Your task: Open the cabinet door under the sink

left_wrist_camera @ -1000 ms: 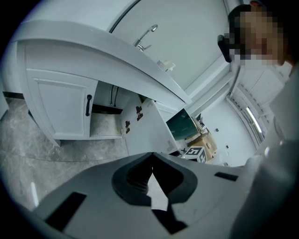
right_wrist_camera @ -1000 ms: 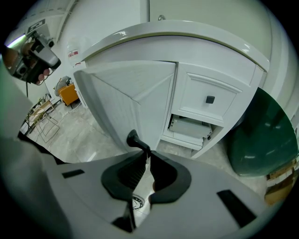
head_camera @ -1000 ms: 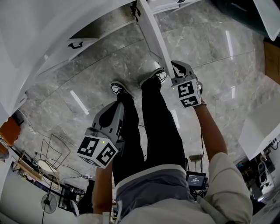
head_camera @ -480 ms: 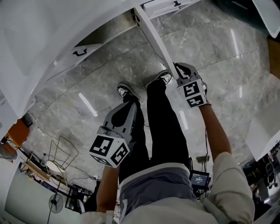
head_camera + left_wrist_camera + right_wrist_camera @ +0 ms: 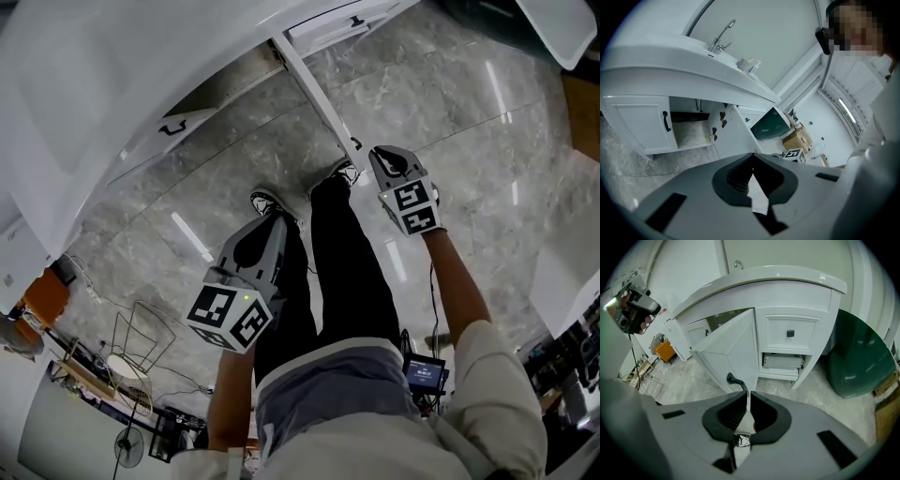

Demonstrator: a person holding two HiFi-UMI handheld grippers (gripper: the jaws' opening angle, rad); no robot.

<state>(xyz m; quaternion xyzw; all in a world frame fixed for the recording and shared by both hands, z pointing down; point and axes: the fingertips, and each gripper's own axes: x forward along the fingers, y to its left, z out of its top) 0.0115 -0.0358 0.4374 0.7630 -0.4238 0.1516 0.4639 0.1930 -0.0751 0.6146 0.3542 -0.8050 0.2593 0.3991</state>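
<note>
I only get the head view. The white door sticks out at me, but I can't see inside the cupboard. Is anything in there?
Observer: The left gripper view looks into the open compartment. It has a bare floor and what looks like a dark pipe at the back.
Operator: Does the door have a handle?
Observer: Yes, a black handle sits on the door, just beyond the right gripper.
Operator: Is the gripper grabbing it?
Observer: No. Its jaws are closed to a thin slit, with nothing between them.
</note>
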